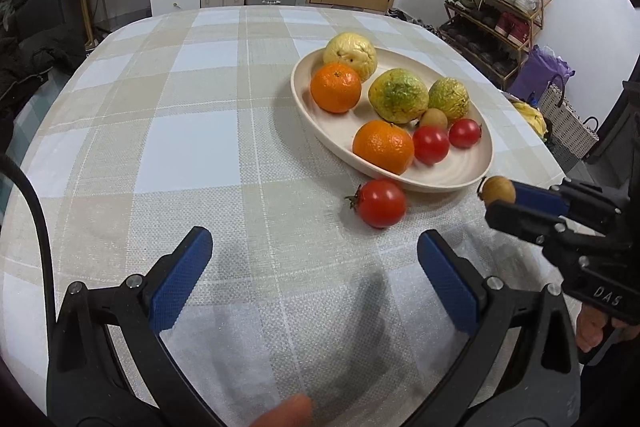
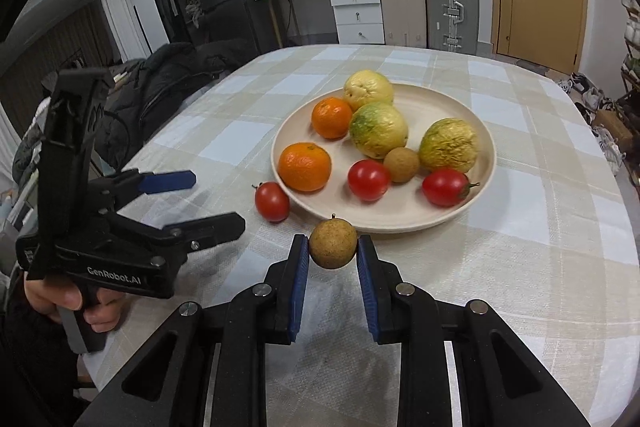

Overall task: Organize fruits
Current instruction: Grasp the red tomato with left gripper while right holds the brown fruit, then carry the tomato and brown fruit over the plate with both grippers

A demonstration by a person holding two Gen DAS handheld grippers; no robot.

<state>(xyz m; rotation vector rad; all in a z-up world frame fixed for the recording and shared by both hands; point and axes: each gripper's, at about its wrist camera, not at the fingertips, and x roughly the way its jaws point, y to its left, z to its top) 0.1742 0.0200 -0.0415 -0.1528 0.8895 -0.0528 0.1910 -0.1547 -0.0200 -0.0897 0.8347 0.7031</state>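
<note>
Longan (image 2: pixel 333 245) sits pinched in the right hand-held gripper (image 2: pixel 333 247), lower centre of frame, above the counter (image 2: pixel 540 227). Plate (image 2: pixel 486 147) lies directly ahead, just beyond. Left hand-held gripper (image 1: pixel 314 259) spread, empty, nearer the loose tomato (image 1: pixel 380 203).

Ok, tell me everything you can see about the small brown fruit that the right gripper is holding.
The small brown fruit is round, tan and matte, with a finely speckled, rough-looking skin and a short dark stem stub on top. It is pinched at its sides between the blue pads of the right gripper, apparently clear of the checked tablecloth, just before the near rim of the cream plate. Only the pads touch it.
</note>
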